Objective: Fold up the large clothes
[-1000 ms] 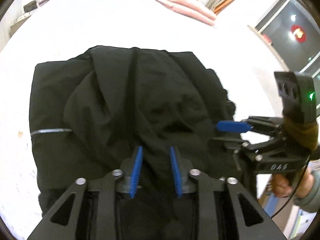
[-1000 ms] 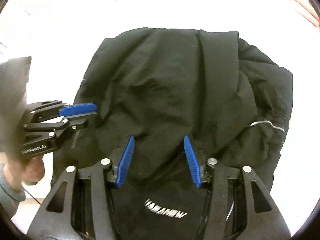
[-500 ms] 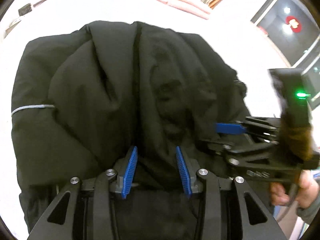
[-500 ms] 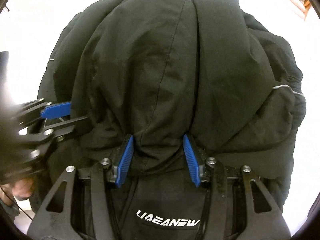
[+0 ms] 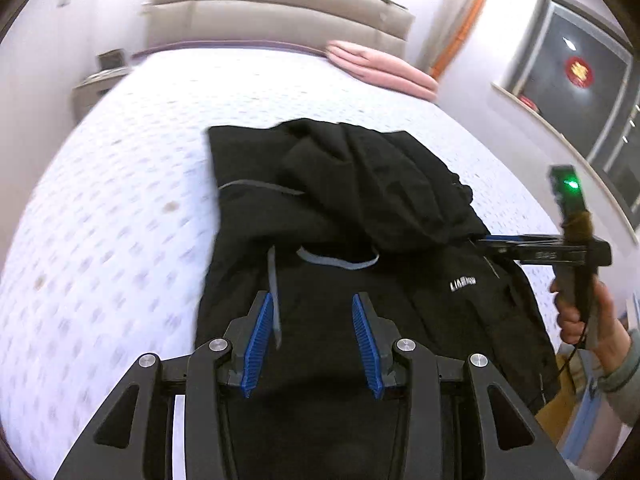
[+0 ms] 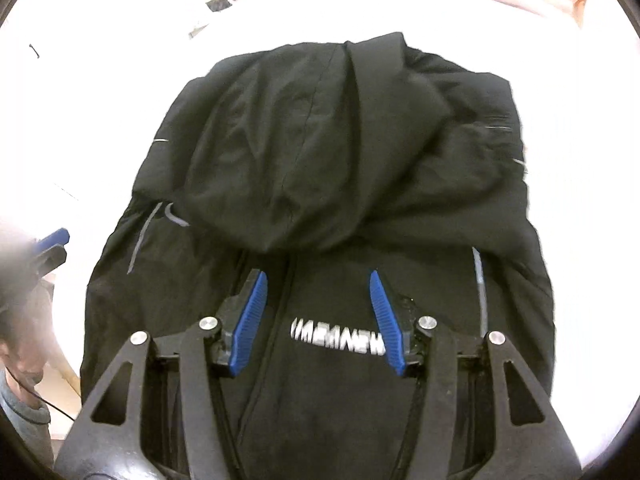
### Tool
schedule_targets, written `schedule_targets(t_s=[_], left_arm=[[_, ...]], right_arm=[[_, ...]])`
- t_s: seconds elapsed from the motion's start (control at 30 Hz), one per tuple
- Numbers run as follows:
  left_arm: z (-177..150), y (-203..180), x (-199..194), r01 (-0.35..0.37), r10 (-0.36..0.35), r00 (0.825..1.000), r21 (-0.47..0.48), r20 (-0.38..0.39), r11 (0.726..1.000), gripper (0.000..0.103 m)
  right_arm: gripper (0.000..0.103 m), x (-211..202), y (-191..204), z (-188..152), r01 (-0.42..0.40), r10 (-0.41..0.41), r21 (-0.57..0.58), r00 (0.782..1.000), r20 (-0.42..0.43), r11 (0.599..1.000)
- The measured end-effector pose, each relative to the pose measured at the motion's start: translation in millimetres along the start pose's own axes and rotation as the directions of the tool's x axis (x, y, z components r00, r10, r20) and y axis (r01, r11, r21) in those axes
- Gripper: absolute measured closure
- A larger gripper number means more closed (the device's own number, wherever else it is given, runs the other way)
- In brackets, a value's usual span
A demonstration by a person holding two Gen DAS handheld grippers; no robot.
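1. Garment: a black jacket (image 5: 360, 216) of thin, matte, creased fabric lies on the bed (image 5: 120, 208), its near edge hanging over the bed's near side. The far part is doubled back over the near part in a rumpled, rounded mass.
2. Trim: narrow grey reflective strips (image 5: 274, 288) run along the seams, and a curved grey band (image 5: 340, 262) marks the collar opening. White lettering (image 6: 338, 336) sits on the chest; it is blurred and only partly legible.
3. Bed surface: a white quilted cover with a regular pattern of small pale dots, blurred at the near left. Two brownish spots (image 5: 172, 207) show left of the jacket.
4. Left hand-held gripper (image 5: 312, 344): black angular frame, ribbed blue pads. The jaws stand apart above the near part of the jacket with no cloth pinched between them; released.
5. Right hand-held gripper (image 6: 320, 320): same build. Its jaws have just been opening wider, and they stand apart over the lettering with nothing between the pads; released. In the left wrist view it lies level at the jacket's right edge, gripped by a hand (image 5: 580, 312) in a grey sleeve, a green light (image 5: 570, 183) lit on its top.
6. Surroundings: a padded beige headboard (image 5: 276, 12) at the far end, folded pink bedding (image 5: 384, 70) at the far right corner, a dark window (image 5: 580, 80) on the right.
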State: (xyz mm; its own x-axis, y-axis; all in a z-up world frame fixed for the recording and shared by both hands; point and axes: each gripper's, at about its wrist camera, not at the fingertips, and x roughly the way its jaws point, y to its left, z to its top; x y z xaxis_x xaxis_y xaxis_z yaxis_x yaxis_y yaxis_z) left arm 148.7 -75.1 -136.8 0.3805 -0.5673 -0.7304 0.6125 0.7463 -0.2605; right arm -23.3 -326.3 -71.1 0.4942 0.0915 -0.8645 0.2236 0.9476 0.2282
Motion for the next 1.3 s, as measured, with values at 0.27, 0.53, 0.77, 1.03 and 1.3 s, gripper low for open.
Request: schedule_targets(t_s=[0.27, 0.53, 0.77, 1.03, 1.3], left_arm=[[-64.2, -2.0, -100.5, -0.043, 0.048, 0.998, -0.146, 0.031, 0.988, 0.048], [-103.0, 12.7, -120.0, -0.100, 0.099, 0.995, -0.226, -0.014, 0.969, 0.041], [-151.2, 56.6, -68.9, -0.134, 0.072, 0.977, -0.314, -0.203, 0.940, 0.041], [-189.8, 95.9, -39.1, -0.055, -0.068, 0.972, -0.501, -0.225, 0.864, 0.041], [-202.0, 87.8, -30.3, 0.042, -0.179, 0.961, -0.525, -0.212, 0.850, 0.041]], right_arm=[[0.041, -130.9, -18.1, -57.8, 0.084, -0.087, 0.026, 0.987, 0.133, 0.996], [0.037, -170.0, -81.0, -118.2, 0.122, -0.145, 0.199, 0.983, 0.108, 0.972], [0.037, -97.1, -119.3, -184.1, 0.067, -0.041, 0.311, 0.995, -0.091, 0.948], [0.037, -60.5, -150.2, -211.6, -0.004, 0.060, 0.417, 0.991, -0.121, 0.909], [0.047, -40.8, -142.5, -215.7, -0.062, 0.132, 0.403, 0.980, -0.149, 0.913]])
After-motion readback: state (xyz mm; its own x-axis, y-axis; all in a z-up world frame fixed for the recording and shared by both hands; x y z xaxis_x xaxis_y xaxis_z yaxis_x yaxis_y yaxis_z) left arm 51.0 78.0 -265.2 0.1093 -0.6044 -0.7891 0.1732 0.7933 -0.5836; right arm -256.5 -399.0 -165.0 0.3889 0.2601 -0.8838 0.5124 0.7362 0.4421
